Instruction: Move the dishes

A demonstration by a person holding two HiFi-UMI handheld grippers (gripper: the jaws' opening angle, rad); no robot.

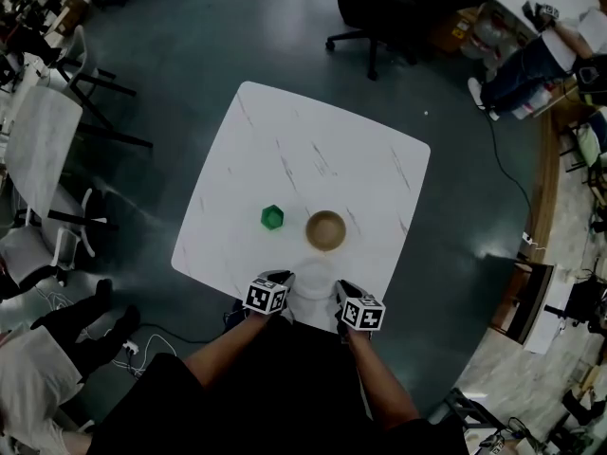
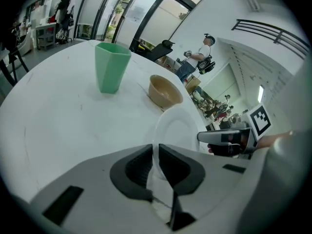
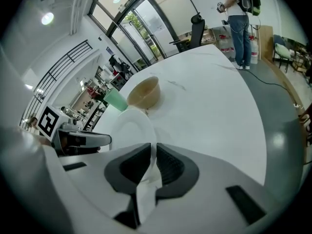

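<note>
A white plate (image 1: 314, 280) lies at the near edge of the white marble table (image 1: 313, 159), held from both sides. My left gripper (image 1: 282, 292) is shut on its left rim, the plate (image 2: 176, 130) running between the dark pads. My right gripper (image 1: 340, 297) is shut on the right rim of the plate (image 3: 130, 129). Just beyond the plate stands a tan bowl (image 1: 325, 230) (image 2: 165, 91) (image 3: 144, 92). To the bowl's left is a green cup (image 1: 272, 218) (image 2: 112, 66), partly hidden behind the bowl in the right gripper view (image 3: 116, 99).
A black office chair (image 1: 379, 12) stands beyond the table's far edge. White chairs (image 1: 43, 150) are at the left. A person (image 1: 536, 55) sits at the upper right, and another person (image 1: 57, 349) at the lower left. Grey floor surrounds the table.
</note>
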